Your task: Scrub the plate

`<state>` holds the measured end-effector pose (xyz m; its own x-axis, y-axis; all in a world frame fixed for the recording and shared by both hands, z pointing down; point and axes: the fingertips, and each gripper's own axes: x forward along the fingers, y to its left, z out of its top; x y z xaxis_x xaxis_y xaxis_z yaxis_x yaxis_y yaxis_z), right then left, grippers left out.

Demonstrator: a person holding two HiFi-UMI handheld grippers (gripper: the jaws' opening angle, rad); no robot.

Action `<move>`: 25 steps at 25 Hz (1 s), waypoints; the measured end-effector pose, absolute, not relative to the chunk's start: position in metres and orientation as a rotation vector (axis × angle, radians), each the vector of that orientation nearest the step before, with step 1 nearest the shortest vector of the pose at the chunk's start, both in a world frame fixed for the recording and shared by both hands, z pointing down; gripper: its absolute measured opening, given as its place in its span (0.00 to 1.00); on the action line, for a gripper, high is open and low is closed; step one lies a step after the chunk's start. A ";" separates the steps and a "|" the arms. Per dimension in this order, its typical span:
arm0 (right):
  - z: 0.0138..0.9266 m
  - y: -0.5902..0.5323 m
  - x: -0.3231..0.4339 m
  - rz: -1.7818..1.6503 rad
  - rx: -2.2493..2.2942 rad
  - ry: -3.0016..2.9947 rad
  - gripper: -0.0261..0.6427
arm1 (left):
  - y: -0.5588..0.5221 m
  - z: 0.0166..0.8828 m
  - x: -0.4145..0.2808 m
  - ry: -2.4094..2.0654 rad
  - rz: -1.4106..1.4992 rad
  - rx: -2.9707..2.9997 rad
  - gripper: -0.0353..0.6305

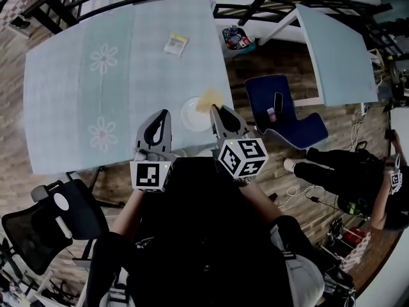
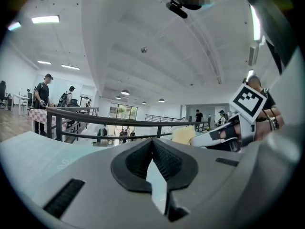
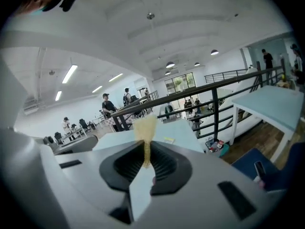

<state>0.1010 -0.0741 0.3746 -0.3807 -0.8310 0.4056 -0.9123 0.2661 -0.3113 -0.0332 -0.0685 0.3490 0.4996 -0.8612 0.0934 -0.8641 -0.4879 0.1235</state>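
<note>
Closest in, the person's dark-sleeved forearms are bent and drawn in against the body, each hand gripping a tool whose marker cube shows only black-and-white squares, no words. The left gripper (image 1: 163,115) points forward over the near edge of the table (image 1: 77,107); in its own view the ribbed pads are pressed together with nothing between them. The right gripper (image 1: 215,110) sits just beside it, angled a little inward, and its jaws are clenched on a thin yellow sponge (image 3: 145,127) that sticks up past the tips. Both tools tilt upward, their cameras seeing railing and ceiling. The white plate (image 1: 192,115) lies flat on the pale blue, flower-printed table, close to the near edge, between the two sets of tips. From above the sponge overlaps the plate's far right rim; whether it touches I can't tell. Farther up the table lies a small packet (image 1: 176,44), its print too small to read.
</note>
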 end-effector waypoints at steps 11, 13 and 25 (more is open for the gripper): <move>0.317 -0.032 0.092 0.434 1.816 -2.485 0.11 | -0.048 0.312 -0.020 -1.432 -0.066 2.627 0.07; 0.318 -0.030 0.087 0.393 1.810 -2.490 0.11 | -0.045 0.312 -0.020 -1.421 -0.073 2.627 0.07; 0.318 -0.021 0.090 0.370 1.897 -2.489 0.11 | -0.035 0.314 -0.022 -1.414 -0.074 2.639 0.07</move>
<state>0.0897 -0.0206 0.3178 -0.2751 -0.9521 0.1336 -0.9498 0.2475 -0.1914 -0.0225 -0.0349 0.3138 0.5553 -0.8312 0.0260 -0.8240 -0.5457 0.1523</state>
